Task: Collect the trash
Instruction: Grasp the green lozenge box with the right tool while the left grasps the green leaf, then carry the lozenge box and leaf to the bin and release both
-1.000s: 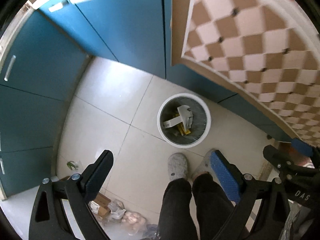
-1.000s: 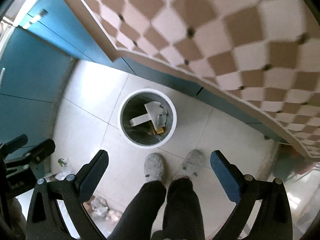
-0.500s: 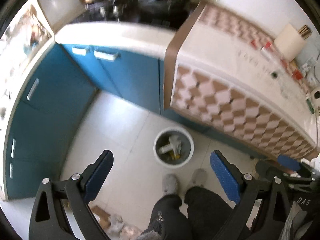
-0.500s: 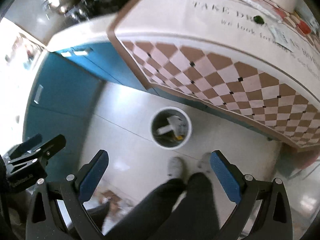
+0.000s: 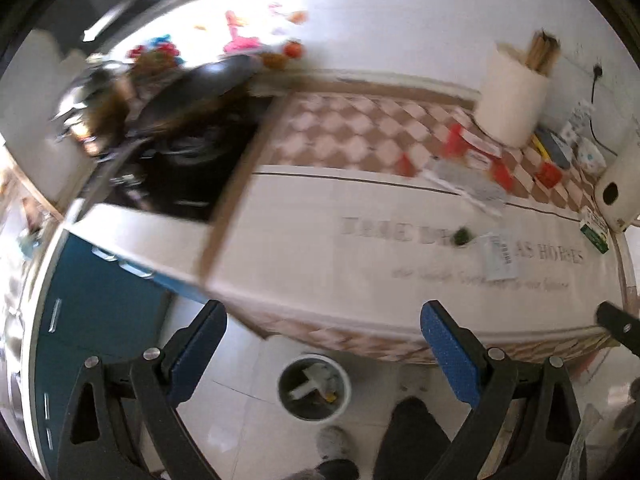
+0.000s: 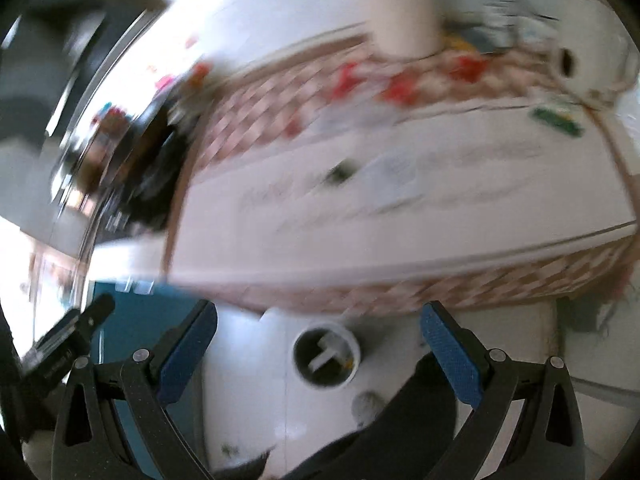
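Observation:
A white round trash bin (image 5: 315,387) with scraps inside stands on the floor below the counter edge; it also shows in the right wrist view (image 6: 326,353). My left gripper (image 5: 322,350) is open and empty, high above the bin. My right gripper (image 6: 318,346) is open and empty too. On the counter lie a small dark green scrap (image 5: 462,236), a pale paper wrapper (image 5: 500,256), red packets (image 5: 476,150) and a green packet (image 5: 595,232). In the blurred right wrist view the green scrap (image 6: 340,172) and wrapper (image 6: 394,176) show mid-counter.
The counter (image 5: 320,272) has a checkered cloth. A paper roll (image 5: 512,100) and a white appliance (image 5: 618,196) stand at the back right. A black stove with pans (image 5: 180,128) is at the left. Blue cabinets (image 5: 100,320) stand below. The person's legs (image 5: 408,440) are by the bin.
Both grippers have tilted up from the floor and bin to the counter top. The bin now sits low in both views. Both stay open and empty.

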Motion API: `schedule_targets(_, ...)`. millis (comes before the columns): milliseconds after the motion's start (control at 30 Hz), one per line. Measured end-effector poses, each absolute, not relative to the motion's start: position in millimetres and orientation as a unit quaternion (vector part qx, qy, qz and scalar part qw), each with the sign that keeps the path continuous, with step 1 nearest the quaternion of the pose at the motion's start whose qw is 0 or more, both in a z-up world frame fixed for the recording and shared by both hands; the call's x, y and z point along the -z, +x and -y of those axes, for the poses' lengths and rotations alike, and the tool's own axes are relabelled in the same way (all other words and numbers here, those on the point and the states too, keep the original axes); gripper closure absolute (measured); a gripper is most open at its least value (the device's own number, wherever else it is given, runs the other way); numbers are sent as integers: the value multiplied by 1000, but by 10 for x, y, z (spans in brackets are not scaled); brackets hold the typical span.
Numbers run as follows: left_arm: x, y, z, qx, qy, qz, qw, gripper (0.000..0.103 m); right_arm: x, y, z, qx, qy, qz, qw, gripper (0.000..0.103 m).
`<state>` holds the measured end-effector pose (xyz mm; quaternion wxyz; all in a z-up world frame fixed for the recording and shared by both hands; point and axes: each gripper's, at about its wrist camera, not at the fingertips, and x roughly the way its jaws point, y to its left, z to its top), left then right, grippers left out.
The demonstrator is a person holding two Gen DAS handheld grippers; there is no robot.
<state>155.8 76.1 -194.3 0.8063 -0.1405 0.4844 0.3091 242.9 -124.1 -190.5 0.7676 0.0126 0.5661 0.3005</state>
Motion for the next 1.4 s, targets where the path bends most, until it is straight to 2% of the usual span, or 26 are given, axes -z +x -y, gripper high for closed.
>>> schedule_targets(233,2661,2977,-674,-238,-190,-562,769,5,2258,4108,2093,-187,50,-596,779,0)
schedule_targets(267,2738,3096,-645,-237,-195,-567,765,11,2347,4344,2200,-174,56,-604,775,0)
schedule_targets(300,2843,3215,-647,-237,-199,-574,758,21,2447,4575,2314,-164,67,-609,773,0)
schedule_targets(367,3053,3429,-659,-241,-208,-590,742,35,2618,4934,2463,-141,72,-611,776,0)
schedule_targets(433,3261,3610,-690,-246,-220,-604,725,55,2782,5295,2599,-115,76,-610,780,0)
schedule_targets(467,3334,3660,-705,-249,-226,-609,719,71,2857,5454,2652,-103,79,-612,781,0)
schedule_targets(500,3366,3682,-715,-248,-234,-608,717,77,2932,5599,2694,-92,80,-611,782,0)
schedule_targets(700,3339,3828,-636,-279,-189,-606,721,81,3276,6177,2716,-49,61,-610,788,0)
schedule_targets(933,3285,4005,-631,-291,-161,-610,719,81,3603,6437,2428,-44,-8,-612,789,0)
schedule_targets(1067,3183,3994,-637,-295,-158,-601,726,81,3573,6390,2329,-39,-29,-599,799,5)
schedule_targets(1400,2629,3564,-568,-279,-154,-546,775,82,3193,5801,2245,-97,-17,-574,813,5)
